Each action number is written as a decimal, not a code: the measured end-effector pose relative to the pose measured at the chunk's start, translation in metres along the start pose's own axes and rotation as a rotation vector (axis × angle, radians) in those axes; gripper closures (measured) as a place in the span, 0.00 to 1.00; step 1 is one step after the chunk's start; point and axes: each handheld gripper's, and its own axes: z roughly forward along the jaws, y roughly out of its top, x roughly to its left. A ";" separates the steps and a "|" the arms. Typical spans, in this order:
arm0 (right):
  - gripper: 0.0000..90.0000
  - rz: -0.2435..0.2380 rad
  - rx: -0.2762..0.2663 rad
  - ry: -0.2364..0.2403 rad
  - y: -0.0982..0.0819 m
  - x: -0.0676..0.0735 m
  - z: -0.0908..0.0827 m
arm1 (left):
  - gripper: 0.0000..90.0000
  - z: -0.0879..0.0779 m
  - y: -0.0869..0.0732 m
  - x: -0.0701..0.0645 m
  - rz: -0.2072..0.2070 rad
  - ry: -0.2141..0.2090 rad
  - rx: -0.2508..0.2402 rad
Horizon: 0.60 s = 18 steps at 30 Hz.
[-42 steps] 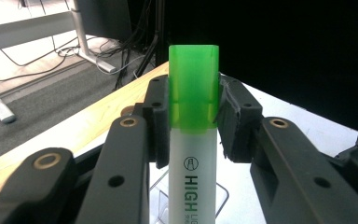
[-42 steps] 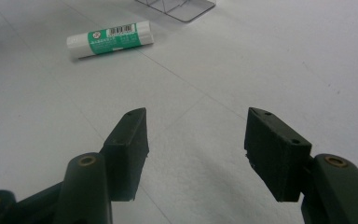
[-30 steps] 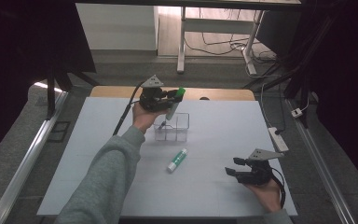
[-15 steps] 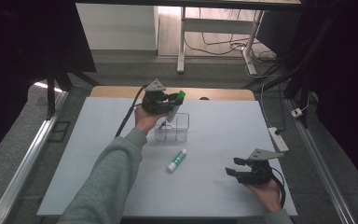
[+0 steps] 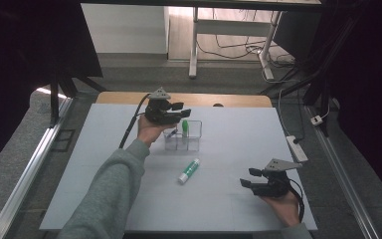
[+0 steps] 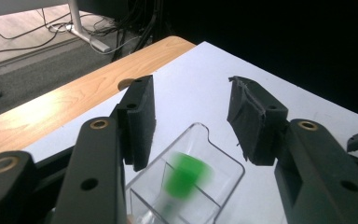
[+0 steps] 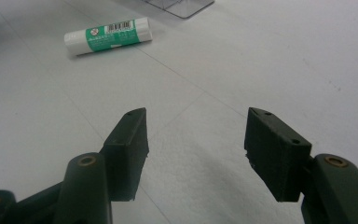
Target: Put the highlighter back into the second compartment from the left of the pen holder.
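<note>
While the left claw [image 5: 179, 110] hangs open over the clear organiser [image 5: 183, 136], the right claw [image 5: 251, 178] rests open near the tabletop's [image 5: 238, 134] front right corner

From above, the left claw sits just above the far left part of the organiser, its 2 jaws spread wide with nothing between them; a green-capped stick [image 5: 184, 127] stands upright in a compartment of the organiser, just beside those jaws. Through the left claw's camera the same green cap [image 6: 184, 173] shows blurred below the open jaws, inside the clear walls [image 6: 200, 158]. A second glue stick [image 5: 189, 170], white and green, lies flat on the pale tabletop between the organiser and the right claw, apart from both. Through the right claw's camera its jaws stand wide and empty above the surface, the lying glue stick [image 7: 107, 35] well ahead of them
</note>
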 end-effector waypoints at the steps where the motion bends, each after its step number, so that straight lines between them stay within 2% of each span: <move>1: 0.44 -0.001 -0.003 0.003 0.000 0.000 0.000 | 0.56 -0.002 0.000 -0.001 -0.001 -0.004 0.005; 12: 0.44 0.000 -0.006 0.002 0.001 0.001 0.000 | 0.53 -0.041 -0.006 -0.016 0.061 -0.002 0.028; 18: 0.44 -0.001 -0.005 0.001 0.001 0.001 0.000 | 0.52 -0.064 -0.016 -0.025 0.075 0.006 0.032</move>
